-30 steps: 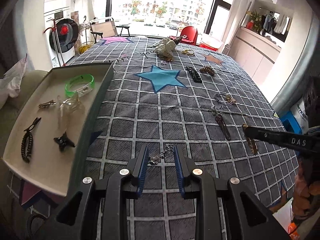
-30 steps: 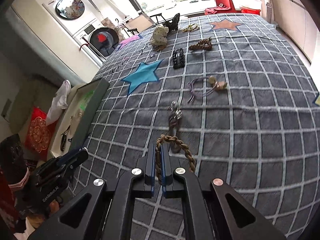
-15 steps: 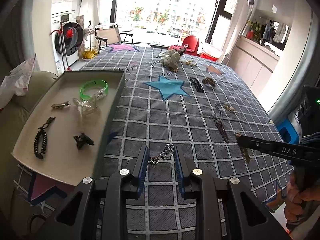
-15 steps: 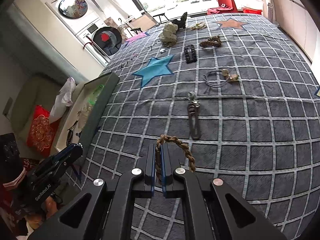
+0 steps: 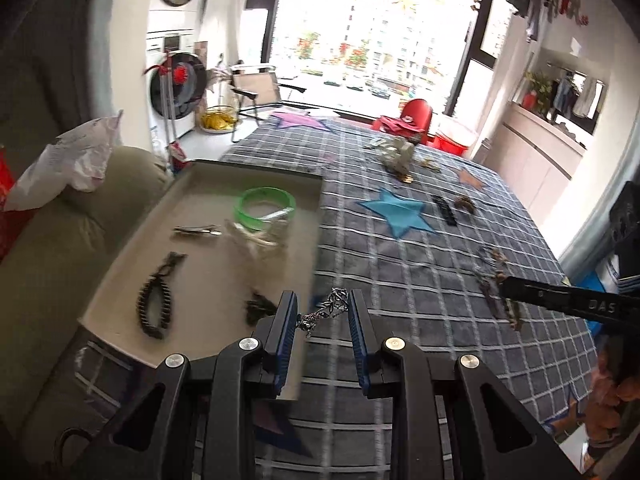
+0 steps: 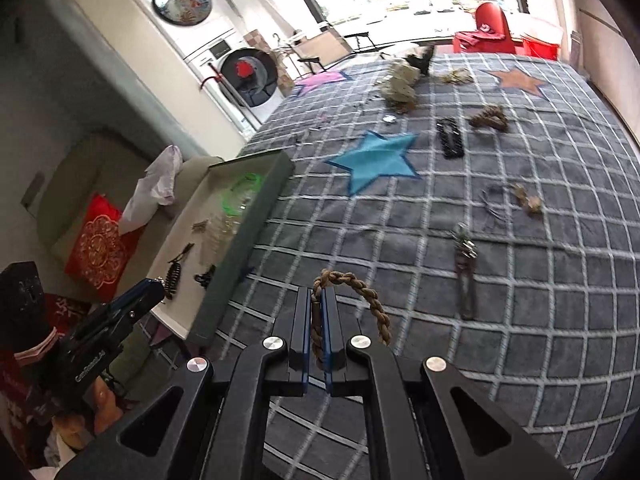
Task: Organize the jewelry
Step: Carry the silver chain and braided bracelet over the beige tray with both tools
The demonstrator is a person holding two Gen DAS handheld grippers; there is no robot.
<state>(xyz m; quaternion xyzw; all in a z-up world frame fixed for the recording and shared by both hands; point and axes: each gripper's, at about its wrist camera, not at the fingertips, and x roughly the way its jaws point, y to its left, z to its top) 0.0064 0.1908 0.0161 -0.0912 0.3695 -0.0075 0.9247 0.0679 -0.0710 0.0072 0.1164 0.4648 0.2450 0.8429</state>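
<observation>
Over the checked blanket [image 5: 400, 280], our left gripper [image 5: 322, 314] clamps a silver chain [image 5: 326, 312] and our right gripper [image 6: 316, 312] pinches a braided bracelet [image 6: 356, 292], so we should release both only once the tray [image 5: 208, 280], left of the jaws, lies beneath.

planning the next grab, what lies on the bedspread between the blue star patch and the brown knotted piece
A black rectangular hair clip lies between blue star patch and brown knotted piece, seen from the right wrist.
</observation>
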